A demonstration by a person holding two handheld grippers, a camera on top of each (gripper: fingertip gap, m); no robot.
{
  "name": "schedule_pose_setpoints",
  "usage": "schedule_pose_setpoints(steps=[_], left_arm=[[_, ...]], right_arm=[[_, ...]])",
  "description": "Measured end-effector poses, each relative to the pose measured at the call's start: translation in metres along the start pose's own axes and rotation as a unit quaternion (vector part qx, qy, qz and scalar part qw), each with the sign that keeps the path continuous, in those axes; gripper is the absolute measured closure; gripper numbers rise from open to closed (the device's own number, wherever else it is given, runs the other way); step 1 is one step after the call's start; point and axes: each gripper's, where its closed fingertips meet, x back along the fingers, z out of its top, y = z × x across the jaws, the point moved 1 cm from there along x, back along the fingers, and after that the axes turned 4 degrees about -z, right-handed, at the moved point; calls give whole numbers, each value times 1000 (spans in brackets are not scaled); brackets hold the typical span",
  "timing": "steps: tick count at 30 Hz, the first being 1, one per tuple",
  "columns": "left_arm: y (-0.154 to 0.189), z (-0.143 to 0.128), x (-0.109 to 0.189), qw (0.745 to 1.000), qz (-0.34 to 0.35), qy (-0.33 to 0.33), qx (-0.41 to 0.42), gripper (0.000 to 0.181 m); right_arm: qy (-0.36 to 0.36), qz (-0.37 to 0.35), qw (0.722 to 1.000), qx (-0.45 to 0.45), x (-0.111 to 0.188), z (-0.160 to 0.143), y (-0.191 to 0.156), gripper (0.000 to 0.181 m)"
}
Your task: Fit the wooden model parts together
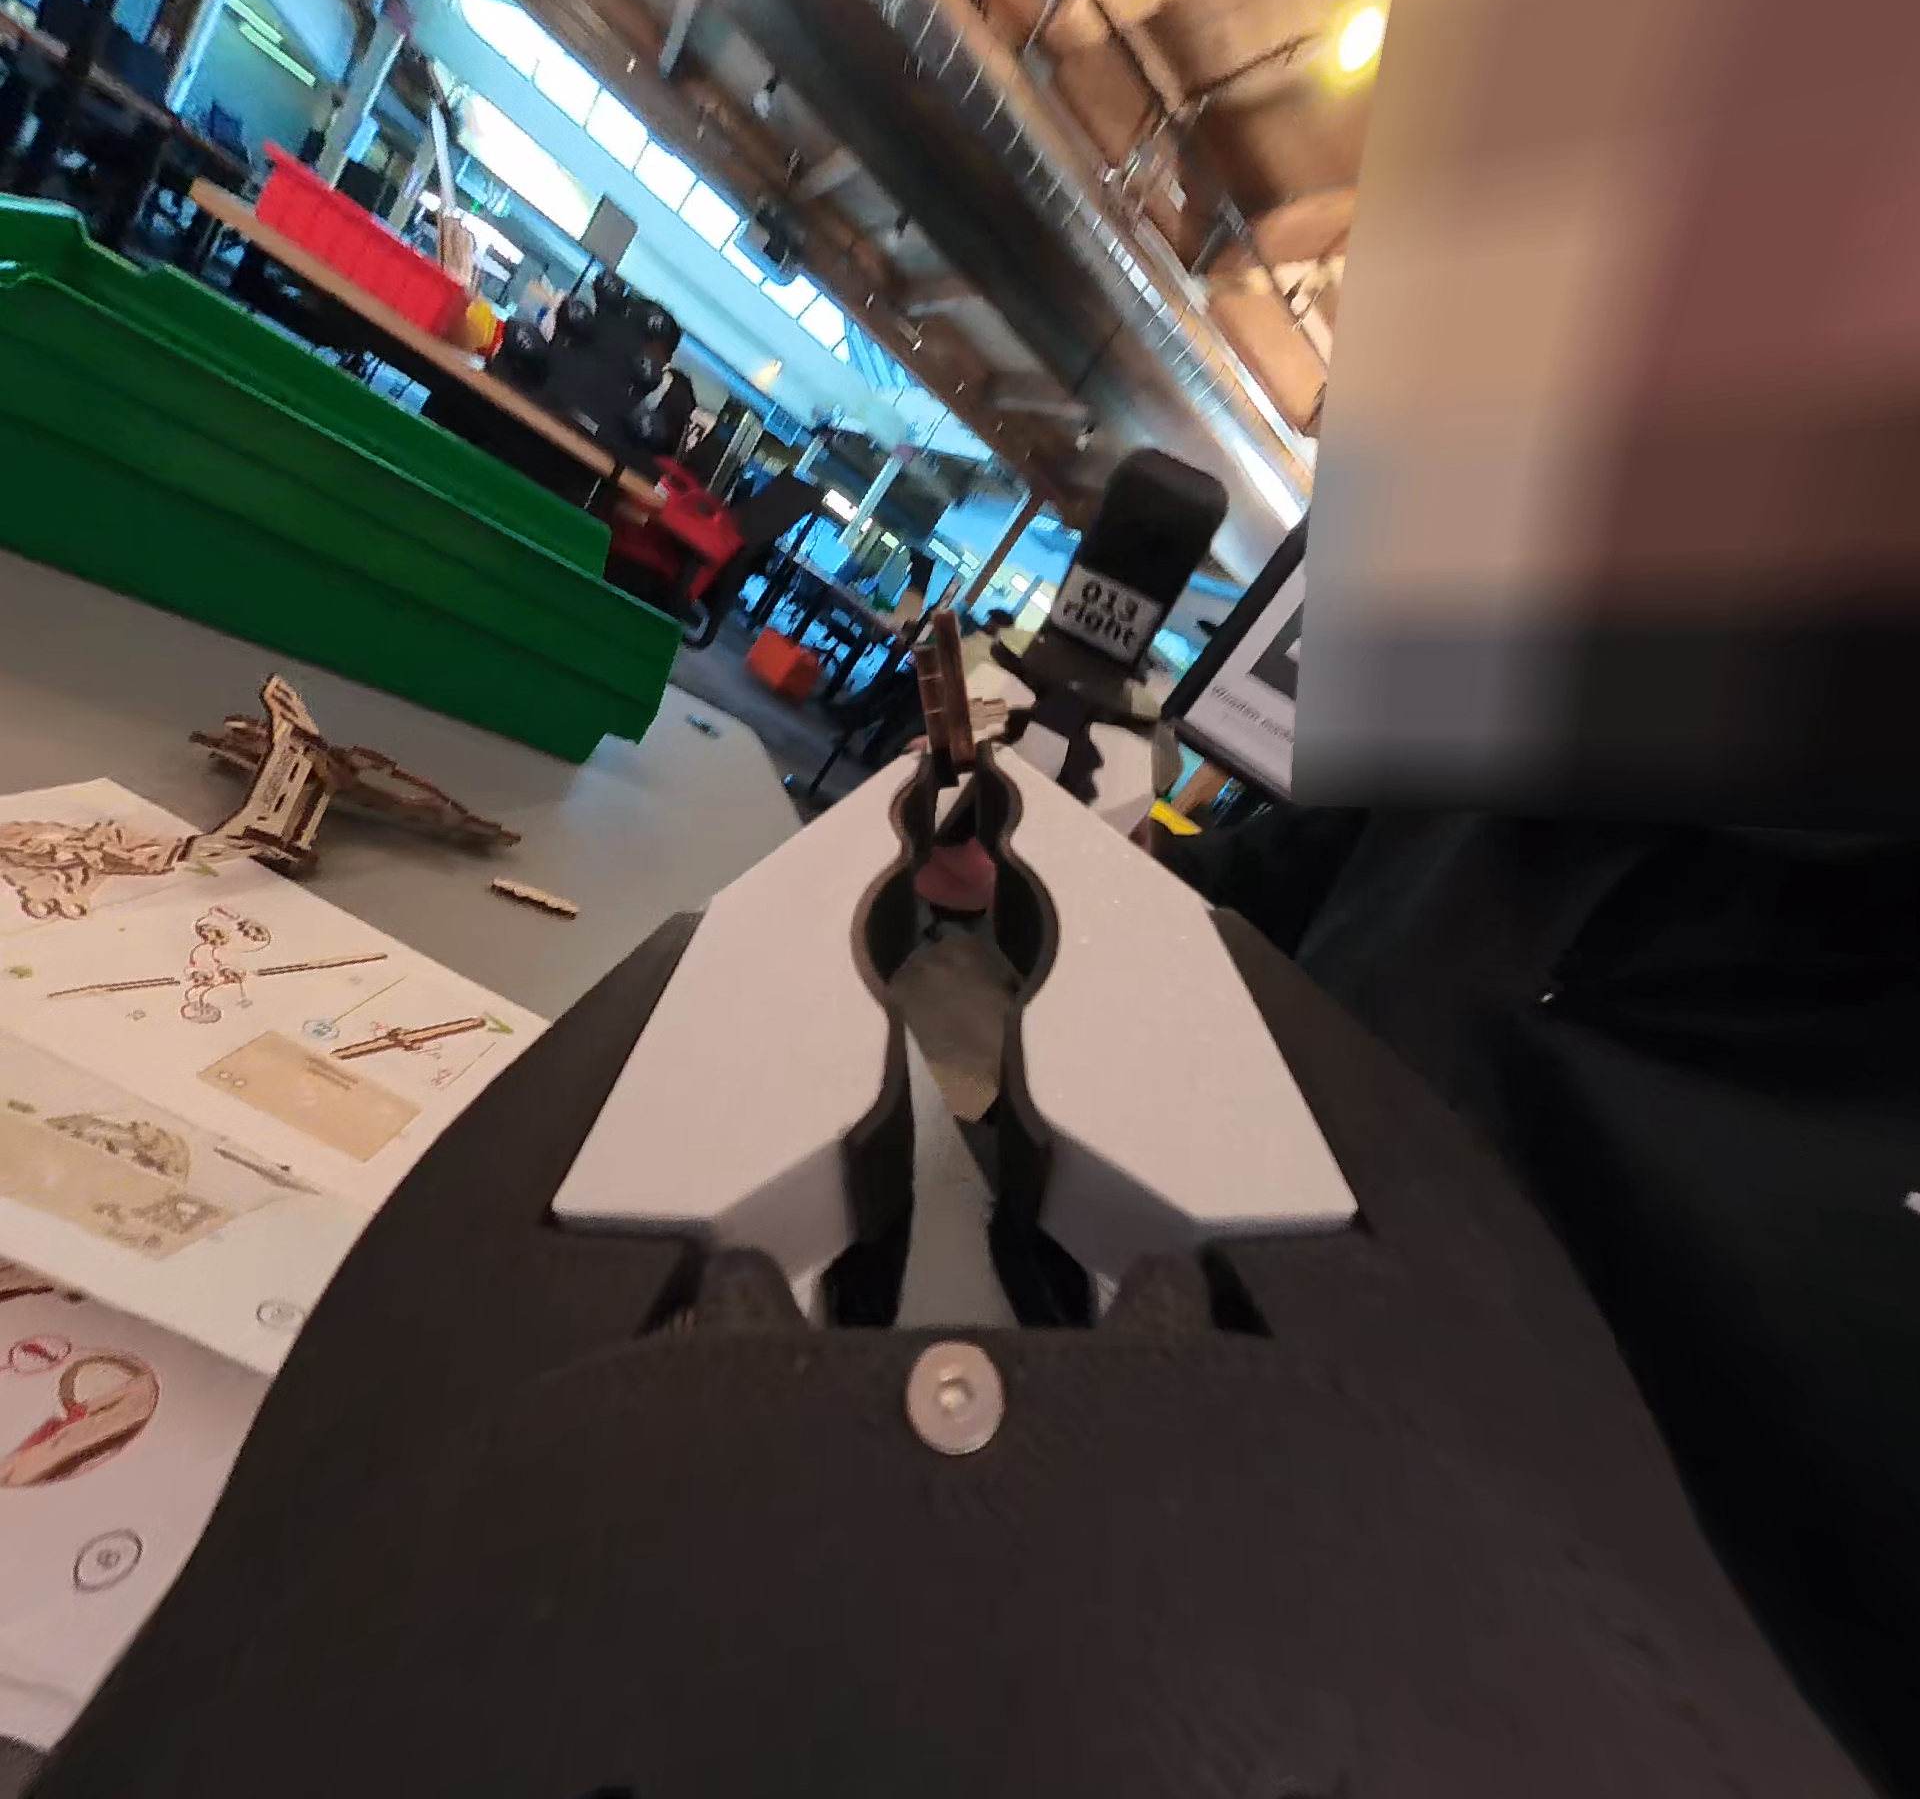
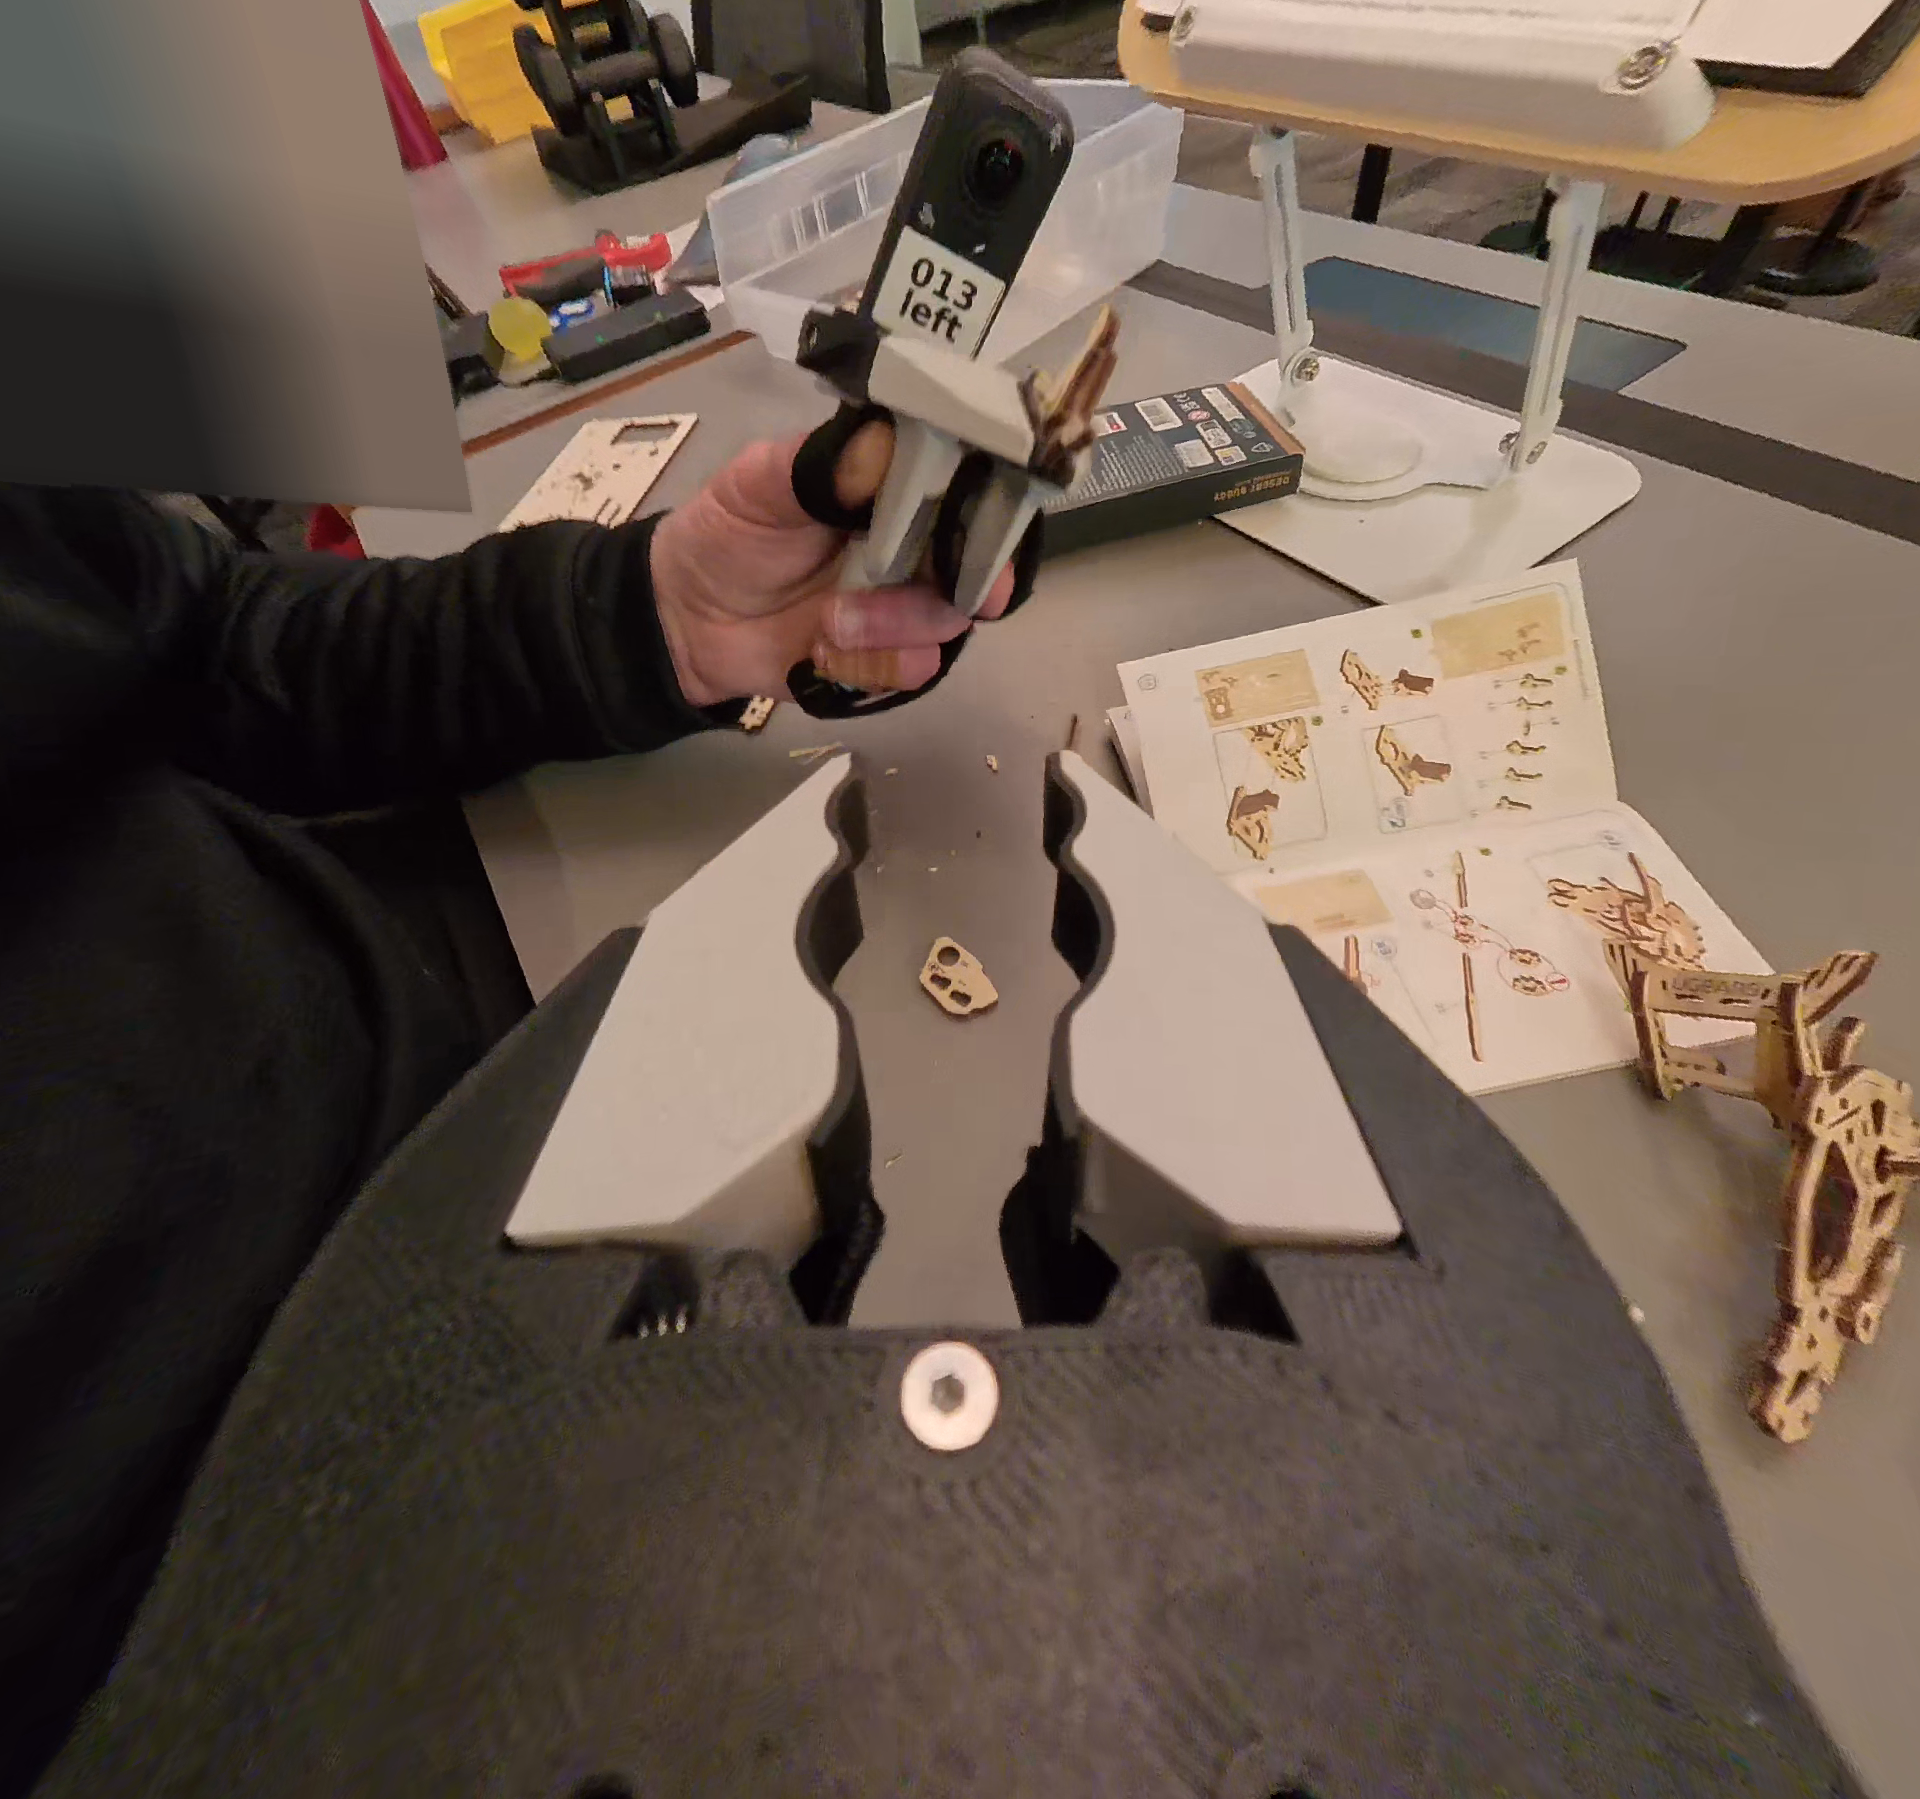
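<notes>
My left gripper (image 1: 948,760) is shut on a small stack of wooden model parts (image 1: 943,691) that stick up from its tips. In the right wrist view the left gripper (image 2: 1049,430) is held up in the air in a hand, with the wooden parts (image 2: 1070,388) at its tips. My right gripper (image 2: 951,783) is open and empty, low over the grey table. A small flat wooden piece (image 2: 958,974) lies on the table between its fingers. A part-built wooden model (image 2: 1808,1157) stands at the right; it also shows in the left wrist view (image 1: 301,783).
An open instruction booklet (image 2: 1392,845) lies on the table (image 2: 1714,669). A dark box (image 2: 1184,456), a white stand with a board (image 2: 1455,66), a clear bin (image 2: 831,201) and an emptied wooden sheet (image 2: 603,471) are farther back. Green trays (image 1: 312,502) stand at the left. A loose wooden stick (image 1: 535,897) lies nearby. Left tips to right tips: about 7 cm.
</notes>
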Motion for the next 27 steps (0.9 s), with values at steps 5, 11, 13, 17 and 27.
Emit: schedule_pose_setpoints(steps=[5,11,13,17,27], left_arm=[[-11,-13,-15,998,43,-47,-22,177],[-19,-18,-25,995,70,-66,-35,177],[-18,-18,-27,995,62,-65,-40,177],[-19,-21,-27,995,58,-70,-46,176],[-15,-29,-35,992,47,-94,-71,176]], right_arm=[[37,23,998,-54,0,6,19,152],[62,37,993,-95,-6,5,39,157],[68,46,991,-110,-8,4,42,157],[84,62,987,-125,-11,8,43,159],[99,98,981,-132,-17,18,38,168]])
